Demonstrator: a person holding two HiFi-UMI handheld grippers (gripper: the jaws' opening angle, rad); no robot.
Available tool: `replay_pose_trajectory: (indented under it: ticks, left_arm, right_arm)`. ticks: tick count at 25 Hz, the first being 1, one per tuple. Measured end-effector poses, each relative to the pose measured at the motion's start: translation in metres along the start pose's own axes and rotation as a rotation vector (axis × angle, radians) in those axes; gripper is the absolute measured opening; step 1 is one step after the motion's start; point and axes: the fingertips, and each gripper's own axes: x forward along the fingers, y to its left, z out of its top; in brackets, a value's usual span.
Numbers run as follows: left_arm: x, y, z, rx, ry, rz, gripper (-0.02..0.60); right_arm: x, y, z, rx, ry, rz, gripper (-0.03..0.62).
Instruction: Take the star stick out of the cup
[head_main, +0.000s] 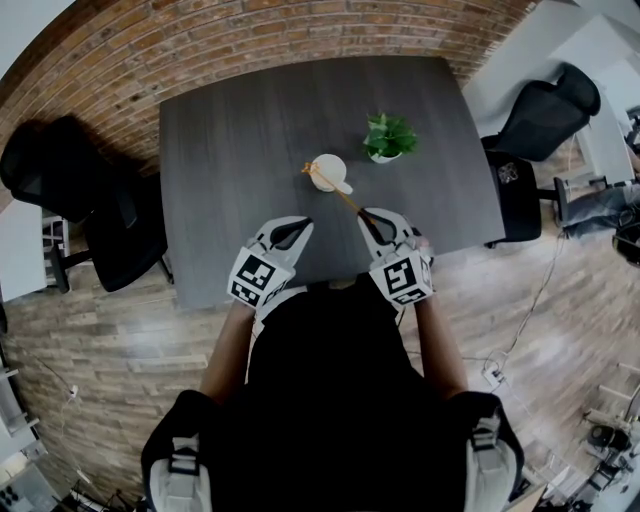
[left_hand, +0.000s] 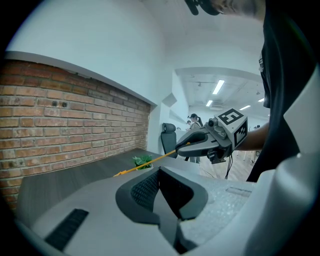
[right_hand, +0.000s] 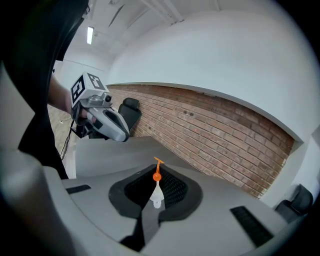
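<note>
- Left gripper (head_main: 300, 226): held over the near edge of the bench (head_main: 220, 150), left of centre. Jaws closed on each other with nothing between them. It is idle and apart from the cup.
- Right gripper (head_main: 368, 215): held over the near bench edge, right of centre. Jaws closed on the near, plain end of the star stick (head_main: 338, 195).
- Star stick: thin and orange. It slants from the right jaws away and to the left, crossing the mouth of the cup (head_main: 330, 163). Its star end lies at the cup's far-left rim. The views do not show whether that end sits inside the cup or has cleared it.
- Cup: white, upright, standing at mid-bench just beyond the two grippers.
- Potted plant (head_main: 389, 137): small and green in a white pot. It stands near the cup, to its far right, and does not touch it.
- Brick wall (head_main: 200, 40): runs behind the far bench edge.
- Step in hand, as judged: the grasp is made and the withdrawal is under way.
- Next move, as judged: lift and draw the stick along its own line, up and towards the near right. The star must clear the rim without tipping the cup.
</note>
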Motion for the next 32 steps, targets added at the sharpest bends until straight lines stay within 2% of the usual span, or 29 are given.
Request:
replay_pose_trajectory:
  ticks: [32]
  left_arm:
    - [-0.001,0.006,-0.005,-0.006,0.009,0.007,0.002]
  right_arm:
    - [0.002,-0.001,0.004,0.007,-0.010,-0.001,0.014]
